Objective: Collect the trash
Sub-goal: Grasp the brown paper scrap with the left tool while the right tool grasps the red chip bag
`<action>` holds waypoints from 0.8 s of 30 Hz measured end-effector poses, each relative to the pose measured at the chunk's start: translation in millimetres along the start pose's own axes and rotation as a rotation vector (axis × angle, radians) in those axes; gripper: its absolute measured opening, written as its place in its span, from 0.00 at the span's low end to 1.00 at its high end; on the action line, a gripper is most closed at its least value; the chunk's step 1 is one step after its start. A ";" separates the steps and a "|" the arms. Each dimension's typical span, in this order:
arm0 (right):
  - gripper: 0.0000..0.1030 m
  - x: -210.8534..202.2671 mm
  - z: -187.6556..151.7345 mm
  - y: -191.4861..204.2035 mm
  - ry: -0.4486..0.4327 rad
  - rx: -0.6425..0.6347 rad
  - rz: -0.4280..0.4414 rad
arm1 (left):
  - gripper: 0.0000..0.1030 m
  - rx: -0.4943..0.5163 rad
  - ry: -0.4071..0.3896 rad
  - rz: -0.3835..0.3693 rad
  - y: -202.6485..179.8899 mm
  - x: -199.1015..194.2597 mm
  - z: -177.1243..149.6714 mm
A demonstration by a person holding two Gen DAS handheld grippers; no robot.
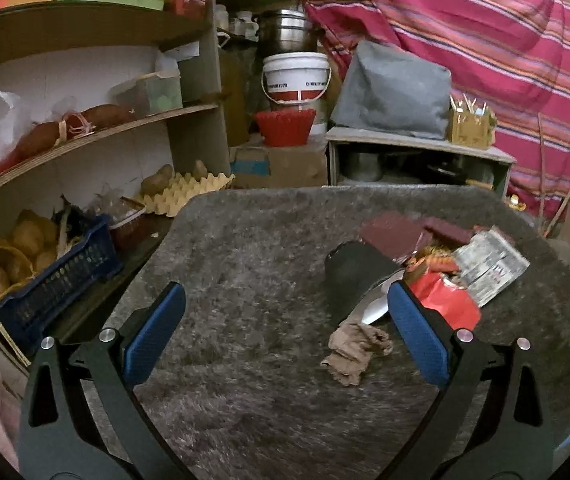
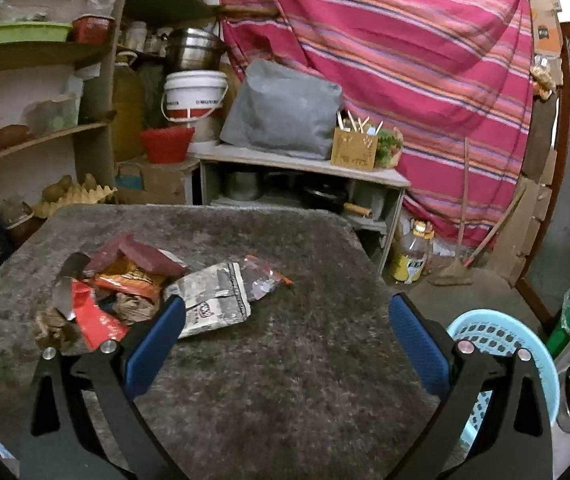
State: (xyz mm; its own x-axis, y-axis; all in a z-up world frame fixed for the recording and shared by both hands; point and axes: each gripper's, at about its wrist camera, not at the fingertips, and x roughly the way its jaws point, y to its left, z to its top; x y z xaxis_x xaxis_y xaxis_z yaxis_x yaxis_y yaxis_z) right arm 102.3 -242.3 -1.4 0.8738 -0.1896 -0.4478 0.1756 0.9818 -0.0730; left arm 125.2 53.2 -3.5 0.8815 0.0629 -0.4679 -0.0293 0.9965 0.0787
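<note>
Both pairs of fingers stand wide apart and empty. From my right gripper [image 2: 287, 336] the trash pile [image 2: 137, 288] lies at ten o'clock on the grey mat [image 2: 285, 380]; my left gripper [image 1: 285, 332] sees it nearer, at one o'clock, and the blue basket [image 2: 501, 332] waits at three o'clock.

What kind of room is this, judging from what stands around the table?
Most likely a home storeroom or pantry corner. Wooden shelves hold food and an egg tray; steel pots are stacked over a white bucket, and a striped cloth hangs as a curtain behind.
</note>
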 end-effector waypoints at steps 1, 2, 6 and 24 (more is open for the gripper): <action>0.96 4.1 -1.7 -1.0 0.003 0.000 0.004 | 0.95 0.009 0.004 0.000 -0.3 2.4 -2.1; 0.96 9.8 -4.7 -1.8 0.008 -0.002 0.009 | 0.95 0.020 0.016 -0.005 -1.1 6.0 -5.6; 0.96 25.4 -11.7 3.3 0.046 -0.048 0.011 | 0.95 0.025 0.066 -0.053 -3.2 20.1 -16.1; 0.96 66.0 -17.3 -11.1 0.174 0.030 -0.014 | 0.75 0.073 0.265 -0.197 -38.3 84.3 -35.2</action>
State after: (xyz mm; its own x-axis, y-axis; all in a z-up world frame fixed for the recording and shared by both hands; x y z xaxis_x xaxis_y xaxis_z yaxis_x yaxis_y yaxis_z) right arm 150.1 -265.4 -45.5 0.7802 -0.1950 -0.5944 0.2029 0.9777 -0.0545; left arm 184.0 22.3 -76.9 0.7132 -0.1087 -0.6925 0.1715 0.9849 0.0220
